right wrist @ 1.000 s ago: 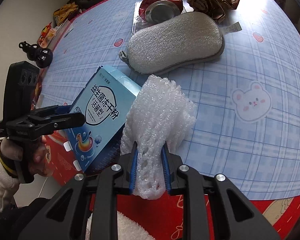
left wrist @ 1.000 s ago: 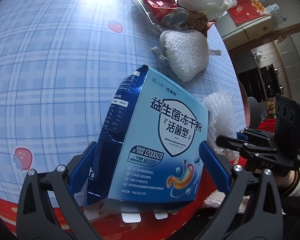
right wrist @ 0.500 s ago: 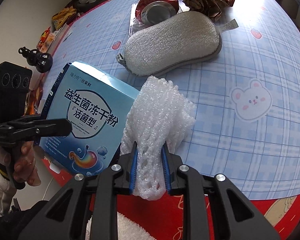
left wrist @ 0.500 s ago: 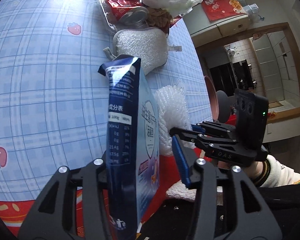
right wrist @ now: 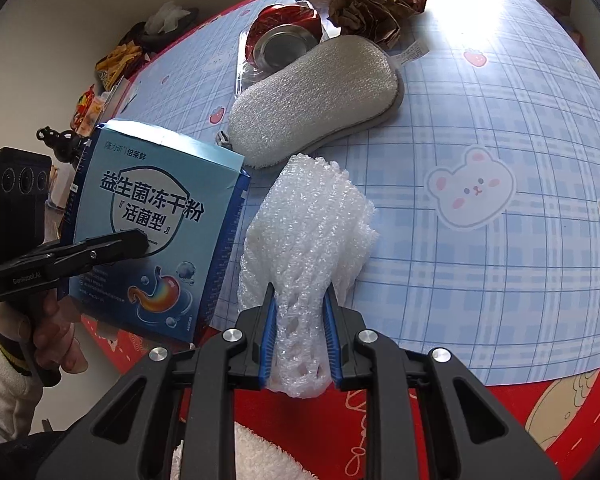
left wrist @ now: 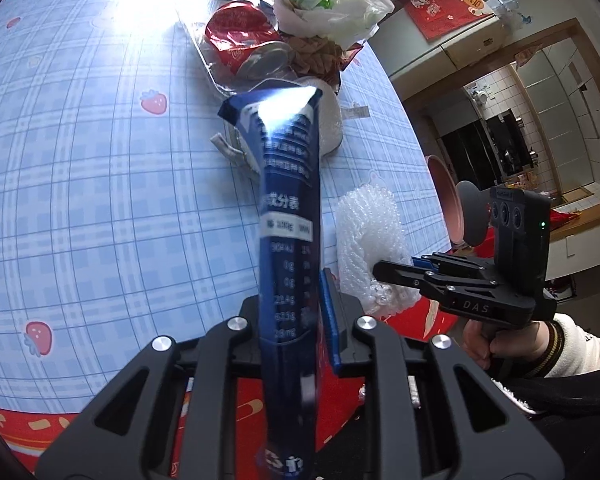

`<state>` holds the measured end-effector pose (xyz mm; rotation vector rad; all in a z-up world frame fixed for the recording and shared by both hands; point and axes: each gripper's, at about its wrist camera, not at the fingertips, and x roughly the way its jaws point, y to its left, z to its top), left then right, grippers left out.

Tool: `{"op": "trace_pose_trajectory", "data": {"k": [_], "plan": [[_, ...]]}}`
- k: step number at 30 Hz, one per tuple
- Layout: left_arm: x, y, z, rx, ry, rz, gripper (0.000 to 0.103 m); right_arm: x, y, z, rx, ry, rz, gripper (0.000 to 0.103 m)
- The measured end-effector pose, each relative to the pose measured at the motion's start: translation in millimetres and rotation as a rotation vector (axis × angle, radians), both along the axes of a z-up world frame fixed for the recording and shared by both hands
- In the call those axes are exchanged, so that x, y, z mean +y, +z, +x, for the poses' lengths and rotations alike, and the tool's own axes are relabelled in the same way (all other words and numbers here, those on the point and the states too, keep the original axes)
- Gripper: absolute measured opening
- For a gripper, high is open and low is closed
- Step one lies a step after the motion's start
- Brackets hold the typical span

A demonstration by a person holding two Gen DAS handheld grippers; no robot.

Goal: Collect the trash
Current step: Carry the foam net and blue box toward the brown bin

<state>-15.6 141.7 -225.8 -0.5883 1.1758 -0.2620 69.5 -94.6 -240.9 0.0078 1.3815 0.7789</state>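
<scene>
A blue carton printed with Chinese text stands edge-on between the jaws of my left gripper. The jaws are closing and the pads press its two broad faces. In the right wrist view the carton hangs at the table's near-left edge, with one left finger across its front. My right gripper is shut on a white foam net sleeve, whose free end rests on the cloth. The left wrist view shows that sleeve and the right gripper beside the carton.
On the blue plaid tablecloth lie a white-grey sponge pad, a red tin in clear plastic, crumpled brown paper and a white plastic bag. The table's red rim is just below both grippers.
The left jaws came together on the carton, which turned from its front face to its narrow edge in the left view and rose a little. The right gripper kept hold of the foam sleeve.
</scene>
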Motion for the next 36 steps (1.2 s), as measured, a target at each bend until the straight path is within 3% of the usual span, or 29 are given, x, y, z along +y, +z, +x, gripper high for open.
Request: {"op": "trace_pose_trajectory", "data": {"k": [16,26,36], "plan": [[-40,53,27,-0.126,0.053,0.167,0.022,-72,43,31,-0.167,-0.136,0.012,0.022],[-102,80,63,-0.199,0.038,0.21,0.022,-153,62,60,-0.244,-0.249,0.016,0.022],[-169,91,100,-0.221,0.004,0.233,0.022,-247,67,87,-0.284,-0.37,0.001,0.022]]}}
